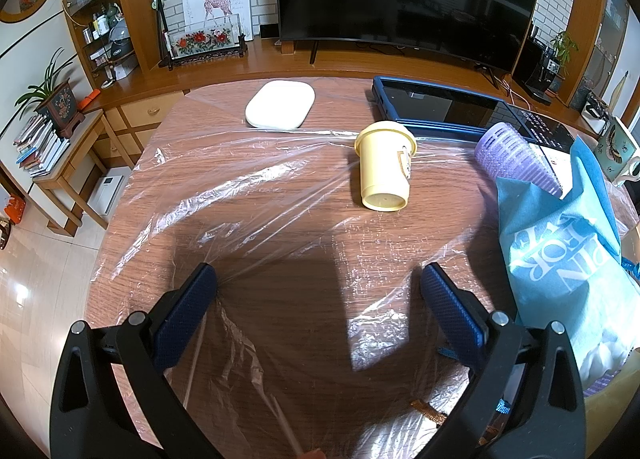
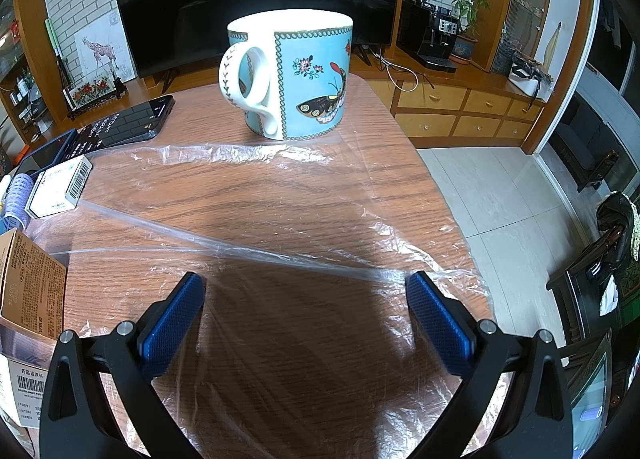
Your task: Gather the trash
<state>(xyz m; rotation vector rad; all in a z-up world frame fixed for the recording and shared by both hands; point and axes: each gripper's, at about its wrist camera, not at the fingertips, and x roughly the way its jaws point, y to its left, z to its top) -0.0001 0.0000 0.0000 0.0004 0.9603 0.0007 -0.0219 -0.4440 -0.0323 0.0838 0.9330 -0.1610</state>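
Note:
A clear plastic sheet [image 1: 256, 195] lies spread and crinkled over the wooden table [image 1: 132, 259]; it also shows in the right wrist view [image 2: 280, 195]. A pale yellow cup [image 1: 385, 167] lies on its side on the sheet. A blue paper bag [image 1: 568, 251] lies at the right, with a purple hair roller [image 1: 516, 159] by it. My left gripper [image 1: 319, 283] is open and empty over the sheet, short of the cup. My right gripper [image 2: 306, 291] is open and empty over the sheet, with a stretched fold of plastic [image 2: 240, 247] running just ahead of its fingertips.
A butterfly mug [image 2: 292, 79] stands upright at the far side of the table [image 2: 400, 147]. A phone [image 2: 128, 119], a tablet [image 1: 436, 107], a white pad [image 1: 280, 103] and small boxes [image 2: 56, 187] lie around. The table edge [image 2: 460, 227] drops to tiled floor at the right.

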